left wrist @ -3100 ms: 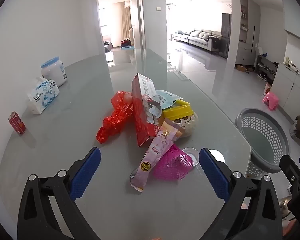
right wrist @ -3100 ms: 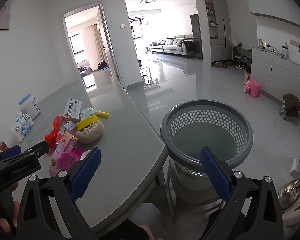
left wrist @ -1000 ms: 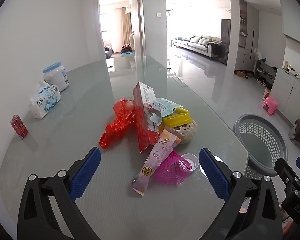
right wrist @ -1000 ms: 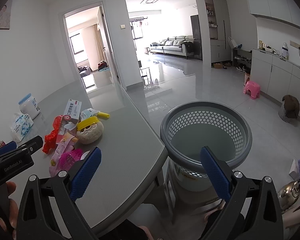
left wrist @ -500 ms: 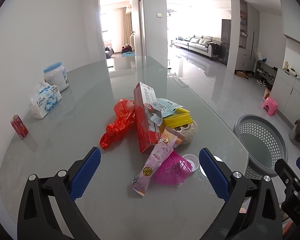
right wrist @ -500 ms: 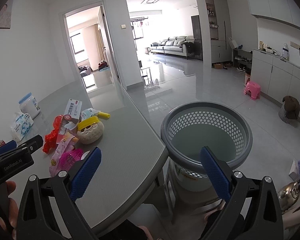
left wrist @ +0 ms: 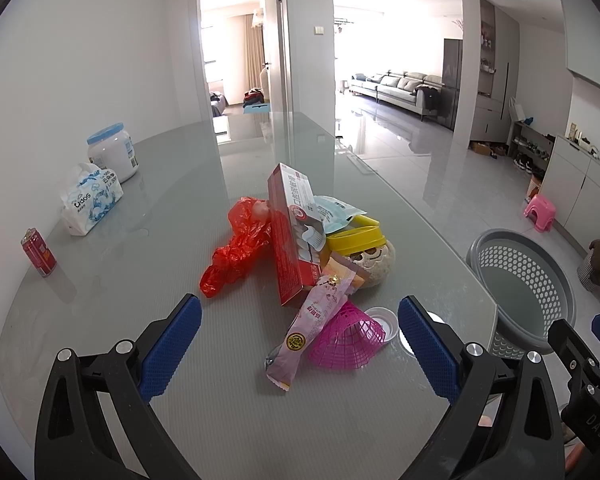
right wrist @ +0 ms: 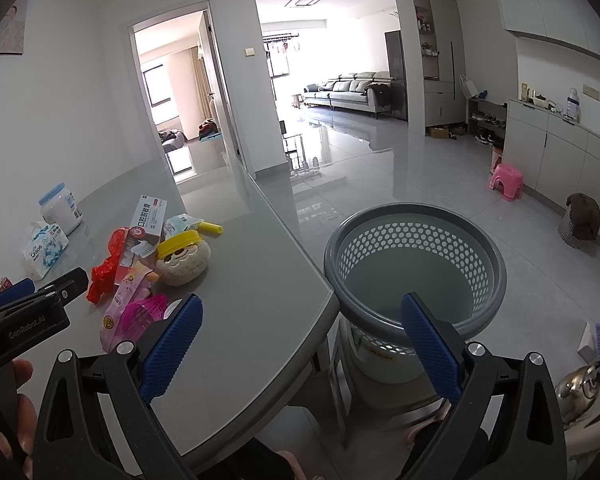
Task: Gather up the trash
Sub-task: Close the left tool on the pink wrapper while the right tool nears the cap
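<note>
A heap of trash lies mid-table: a red plastic bag (left wrist: 236, 250), a red box (left wrist: 290, 236), a pink wrapper (left wrist: 312, 320), a pink mesh cup (left wrist: 346, 342), a white lid (left wrist: 380, 320) and a yellow-capped round object (left wrist: 364, 254). My left gripper (left wrist: 300, 344) hovers open just short of the heap, holding nothing. The grey perforated basket (right wrist: 416, 272) stands off the table's right edge. My right gripper (right wrist: 300, 344) is open and empty, over the table corner beside the basket. The heap (right wrist: 148, 264) also shows at the left in the right wrist view.
A red can (left wrist: 38, 252), a tissue pack (left wrist: 90, 200) and a white jar with a blue lid (left wrist: 114, 154) stand along the table's far left side. The glass table (left wrist: 160, 208) ends at a curved edge near the basket. A pink stool (right wrist: 506, 182) sits on the floor.
Over three seconds the left gripper drew back and up slightly from the heap. The right gripper has barely moved. Both stay open.
</note>
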The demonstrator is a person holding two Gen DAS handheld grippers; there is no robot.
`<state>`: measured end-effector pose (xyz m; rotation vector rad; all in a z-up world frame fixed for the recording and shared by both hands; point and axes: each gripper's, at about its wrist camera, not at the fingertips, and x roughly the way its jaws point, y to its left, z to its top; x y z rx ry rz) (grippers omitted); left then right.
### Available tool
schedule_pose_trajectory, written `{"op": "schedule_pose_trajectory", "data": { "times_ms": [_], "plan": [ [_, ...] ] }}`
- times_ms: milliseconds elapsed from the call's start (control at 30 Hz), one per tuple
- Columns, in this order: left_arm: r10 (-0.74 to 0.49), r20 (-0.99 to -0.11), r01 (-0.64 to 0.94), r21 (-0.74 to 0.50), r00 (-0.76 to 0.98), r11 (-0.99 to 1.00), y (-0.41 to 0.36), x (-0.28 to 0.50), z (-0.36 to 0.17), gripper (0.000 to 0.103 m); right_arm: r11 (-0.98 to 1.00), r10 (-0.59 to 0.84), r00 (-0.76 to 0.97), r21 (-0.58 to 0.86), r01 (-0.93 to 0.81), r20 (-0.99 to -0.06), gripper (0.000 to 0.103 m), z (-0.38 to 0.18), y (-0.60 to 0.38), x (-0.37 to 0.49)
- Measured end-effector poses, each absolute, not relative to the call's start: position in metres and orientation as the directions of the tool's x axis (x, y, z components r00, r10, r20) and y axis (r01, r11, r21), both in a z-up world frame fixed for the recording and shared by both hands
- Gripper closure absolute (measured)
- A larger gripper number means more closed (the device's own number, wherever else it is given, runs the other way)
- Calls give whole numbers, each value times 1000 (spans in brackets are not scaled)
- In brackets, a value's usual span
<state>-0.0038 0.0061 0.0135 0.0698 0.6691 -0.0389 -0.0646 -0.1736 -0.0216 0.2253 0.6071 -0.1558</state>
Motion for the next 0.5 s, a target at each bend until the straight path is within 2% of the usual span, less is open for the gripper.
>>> {"op": "schedule_pose_trajectory", "data": {
  "times_ms": [500],
  "plan": [
    [33, -656, 14, 66, 754, 998, 38, 0, -8, 6, 980, 4, 803, 163, 116, -596, 8, -31, -154, -52]
  ]
}}
